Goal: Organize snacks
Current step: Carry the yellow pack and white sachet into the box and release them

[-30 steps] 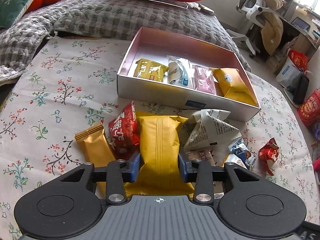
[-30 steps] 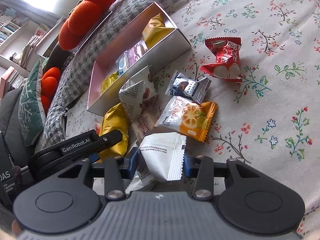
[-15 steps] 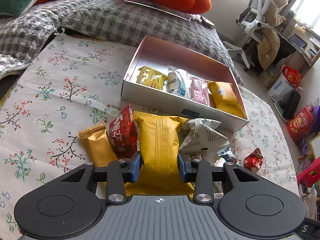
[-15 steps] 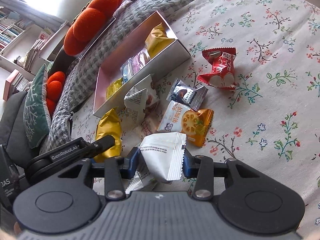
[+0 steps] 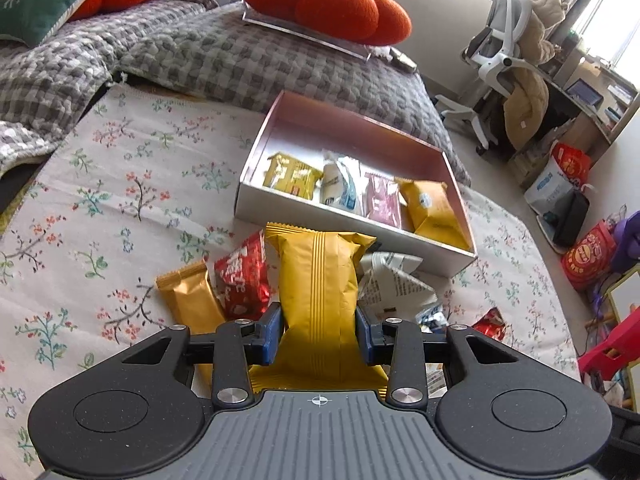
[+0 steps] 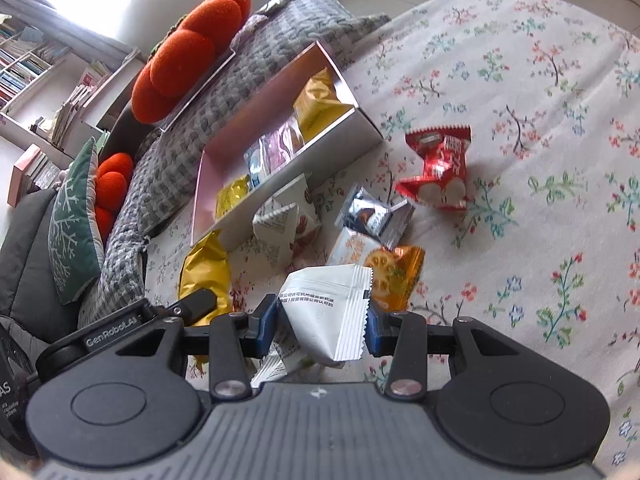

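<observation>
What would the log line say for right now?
left gripper: holds yellow packet | right gripper: holds white packet | box: four snacks inside

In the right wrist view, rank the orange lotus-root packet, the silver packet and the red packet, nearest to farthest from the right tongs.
From the right tongs:
1. Orange lotus-root packet, just beyond, slightly right.
2. Silver packet, farther ahead.
3. Red packet, farthest, ahead right.

Yellow ribbed packet (image 5: 318, 280) and white packet (image 6: 332, 312) held upright above scattered snacks.
</observation>
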